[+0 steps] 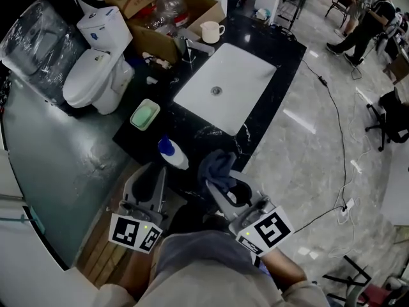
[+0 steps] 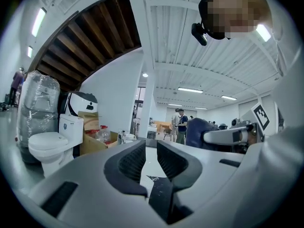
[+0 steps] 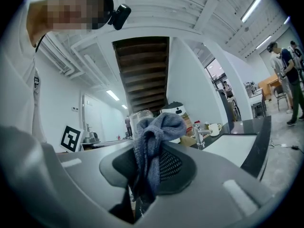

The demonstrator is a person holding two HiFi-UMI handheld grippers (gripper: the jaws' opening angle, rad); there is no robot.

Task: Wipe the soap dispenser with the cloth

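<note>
The soap dispenser [image 1: 174,154], a white bottle with a blue cap, sits on the black counter [image 1: 268,50] close to its near edge. My left gripper [image 1: 155,173] is just short of it on the near side, and in the left gripper view the left gripper [image 2: 151,150] has a narrow gap between its jaws with nothing in it. My right gripper [image 1: 222,188] is shut on a blue-grey cloth [image 1: 216,165], bunched above the counter edge to the right of the bottle. In the right gripper view the cloth [image 3: 156,129] hangs between the jaws of the right gripper [image 3: 148,148].
A white sink [image 1: 211,98] with a faucet [image 1: 192,45] fills the counter's middle. A white mug [image 1: 211,31] and a cardboard box [image 1: 160,40] stand at the back, a green soap dish [image 1: 145,114] at the left. A toilet [image 1: 96,75] stands left; a cable [image 1: 339,139] crosses the floor on the right.
</note>
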